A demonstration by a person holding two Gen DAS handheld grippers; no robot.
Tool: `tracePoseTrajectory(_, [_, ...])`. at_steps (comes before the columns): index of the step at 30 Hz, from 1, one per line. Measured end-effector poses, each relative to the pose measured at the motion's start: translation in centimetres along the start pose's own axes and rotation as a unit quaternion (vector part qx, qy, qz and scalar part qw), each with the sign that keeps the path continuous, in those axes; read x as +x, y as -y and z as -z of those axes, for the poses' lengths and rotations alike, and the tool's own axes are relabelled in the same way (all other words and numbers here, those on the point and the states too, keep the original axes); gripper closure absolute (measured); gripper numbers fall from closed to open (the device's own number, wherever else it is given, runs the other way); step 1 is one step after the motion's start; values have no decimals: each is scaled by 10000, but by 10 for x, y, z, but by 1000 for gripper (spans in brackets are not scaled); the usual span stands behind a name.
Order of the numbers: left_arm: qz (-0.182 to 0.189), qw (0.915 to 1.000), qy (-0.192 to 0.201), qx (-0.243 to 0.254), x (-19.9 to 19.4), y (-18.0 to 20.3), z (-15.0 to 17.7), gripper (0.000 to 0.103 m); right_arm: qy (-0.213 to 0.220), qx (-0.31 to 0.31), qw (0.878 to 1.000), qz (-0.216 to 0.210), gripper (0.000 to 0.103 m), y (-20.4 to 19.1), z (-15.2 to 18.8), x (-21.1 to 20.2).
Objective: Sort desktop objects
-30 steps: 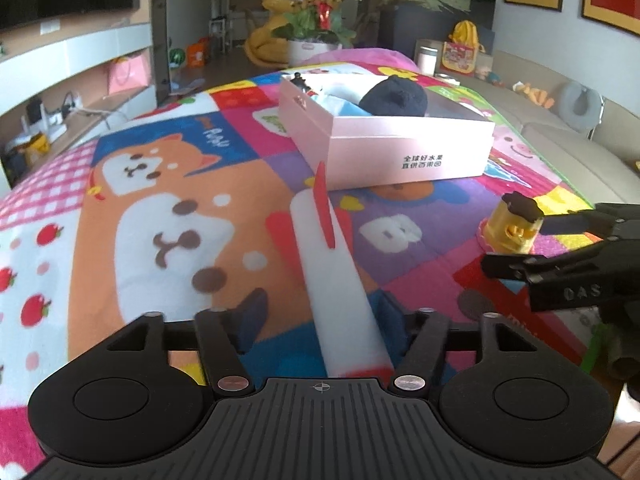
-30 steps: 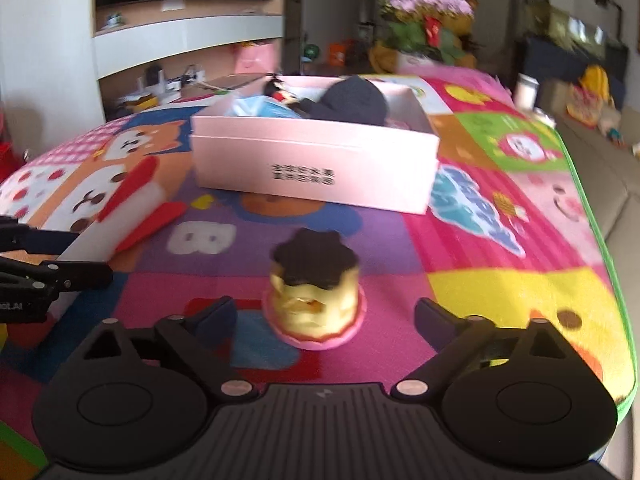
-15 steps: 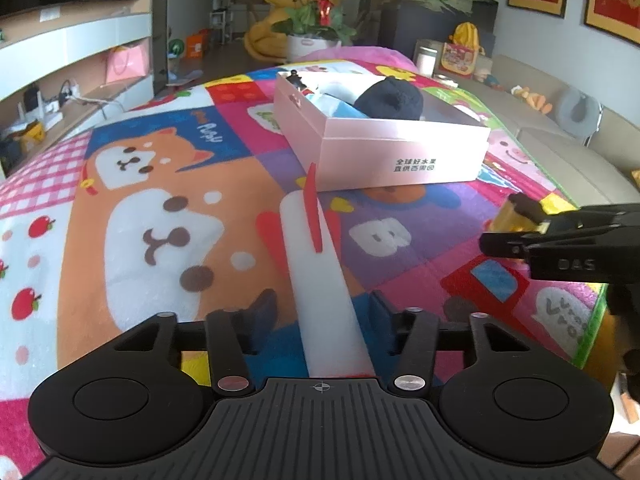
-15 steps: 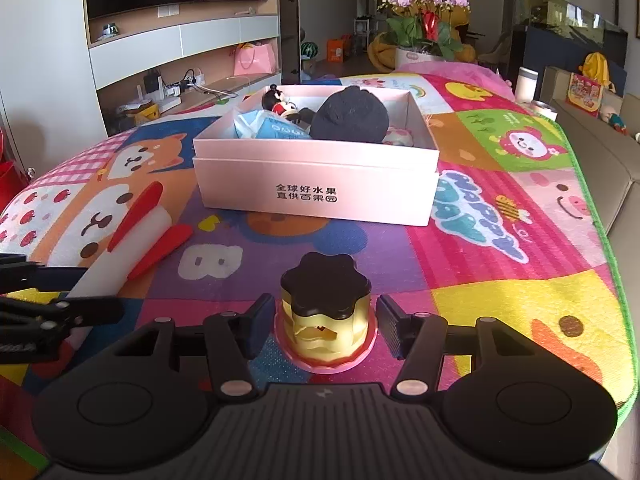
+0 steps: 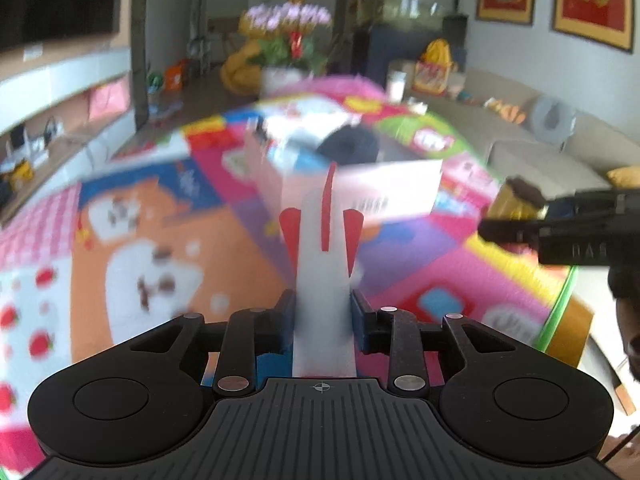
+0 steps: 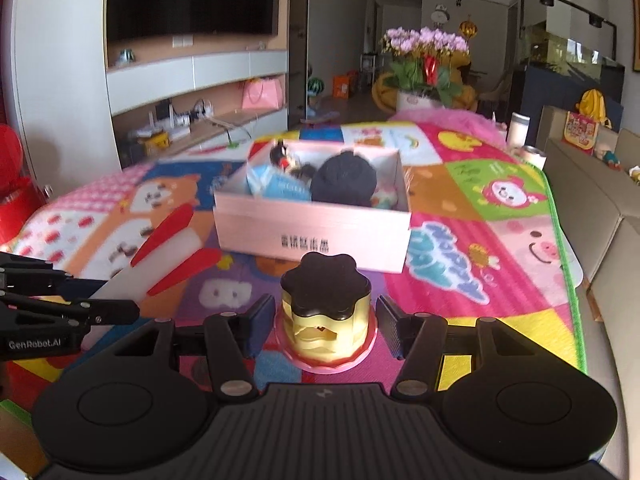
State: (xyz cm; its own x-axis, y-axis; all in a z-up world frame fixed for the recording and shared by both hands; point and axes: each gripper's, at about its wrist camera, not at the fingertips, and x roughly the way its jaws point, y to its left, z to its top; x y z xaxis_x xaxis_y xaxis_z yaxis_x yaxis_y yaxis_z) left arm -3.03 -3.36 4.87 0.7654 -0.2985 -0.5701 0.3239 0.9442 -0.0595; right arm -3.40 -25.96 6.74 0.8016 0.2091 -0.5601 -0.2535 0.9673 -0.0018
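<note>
Sorted: several items already in my pink box (image 6: 312, 228). In hand: white rocket (image 5: 324, 280), clamped in left claw (image 5: 323, 312). Pending: yellow toy (image 6: 326, 320) between right claw's (image 6: 326, 326) parted fingers, seemingly untouched, tabletop mat (image 6: 480, 280).

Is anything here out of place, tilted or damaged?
Nothing looks damaged or spilled. The white and red rocket is not lying flat: the left gripper is shut on it. The yellow toy stands upright between the right gripper's open fingers. The pink box sits squarely on the mat.
</note>
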Motion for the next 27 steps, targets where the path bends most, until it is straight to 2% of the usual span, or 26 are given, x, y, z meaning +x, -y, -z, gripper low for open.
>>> tracePoseTrajectory(3, [91,9994,313,65,0,0,-35,70,199,111,9996,-167,47,7,-8,-17])
tracePoseTrajectory(6, [144,9981,595,8,17,-1,-75,70,451,181,9986,-189,47,12,-13,-28])
tracePoseTrajectory(8, [155,9974,658,-238,37,-2,-100,71,544,221,9982,-151,47,15,-14,-29])
tracePoseTrajectory(10, [209,9951,645,-715,67,-5,-123,71,522,293,9981,-119,47,18,-13,-24])
tracePoseTrajectory(14, [252,9903,497,-1276,124,-1,-148,68,374,391,9985,-19,47,25,-9,-12])
tracePoseTrajectory(15, [256,9896,399,-1356,139,0,-150,65,337,406,9986,12,47,28,-8,-9])
tracePoseTrajectory(16, [247,9891,308,-1422,148,-1,-150,52,307,426,9986,43,47,31,-7,-7])
tracePoseTrajectory(17, [230,9884,244,-1478,156,-3,-149,45,283,446,9986,82,47,33,-6,-5])
tracePoseTrajectory(18, [203,9878,242,-1525,160,-6,-146,44,265,460,9985,129,47,36,-5,-3])
tracePoseTrajectory(22, [204,9861,451,-1584,141,-22,-127,17,166,603,9977,263,47,50,-4,4])
tracePoseTrajectory(25, [96,9906,624,-1213,116,-24,-107,9,125,656,9974,272,47,56,-13,15])
tracePoseTrajectory(27, [-21,9941,674,-848,99,-18,-94,7,239,635,9976,159,47,57,-29,22])
